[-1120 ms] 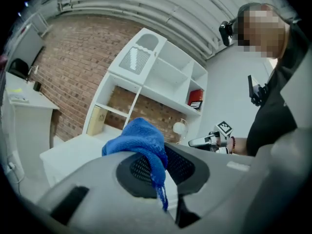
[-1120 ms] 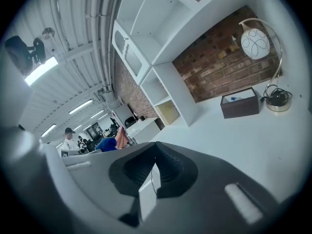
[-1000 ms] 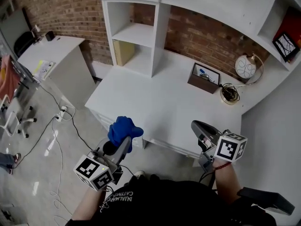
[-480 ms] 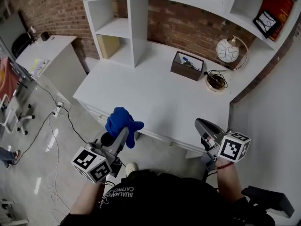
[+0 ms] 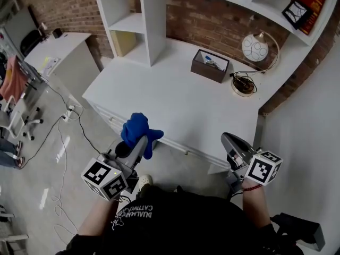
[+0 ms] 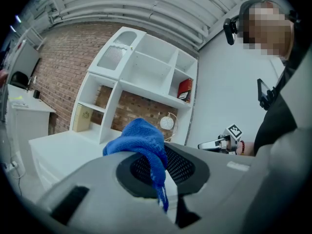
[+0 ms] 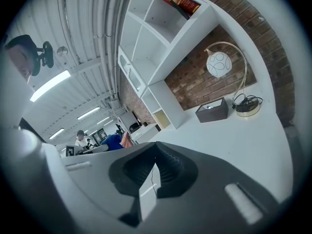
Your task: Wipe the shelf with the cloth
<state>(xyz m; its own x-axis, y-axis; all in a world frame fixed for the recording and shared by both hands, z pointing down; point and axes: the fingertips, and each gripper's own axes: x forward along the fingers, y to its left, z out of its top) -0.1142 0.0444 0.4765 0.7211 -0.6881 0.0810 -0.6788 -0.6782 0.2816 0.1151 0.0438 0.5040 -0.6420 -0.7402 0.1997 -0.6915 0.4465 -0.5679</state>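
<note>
Cloth (image 5: 137,132) is being carried toward the unwiped shelf (image 5: 130,23), pinched in the left tool (image 5: 141,142), the right tool (image 5: 229,141) being held closed.

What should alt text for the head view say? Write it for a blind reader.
Seen from above, a person stands before a white desk, the left gripper clamping a blue cloth, the right gripper shut and empty. At the desk's back sit a brown box, a round lamp and white shelves.

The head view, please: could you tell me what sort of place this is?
Likely an office or lab workspace: a white desk with a shelf unit against a brick wall, a globe lamp, another desk nearby.
</note>
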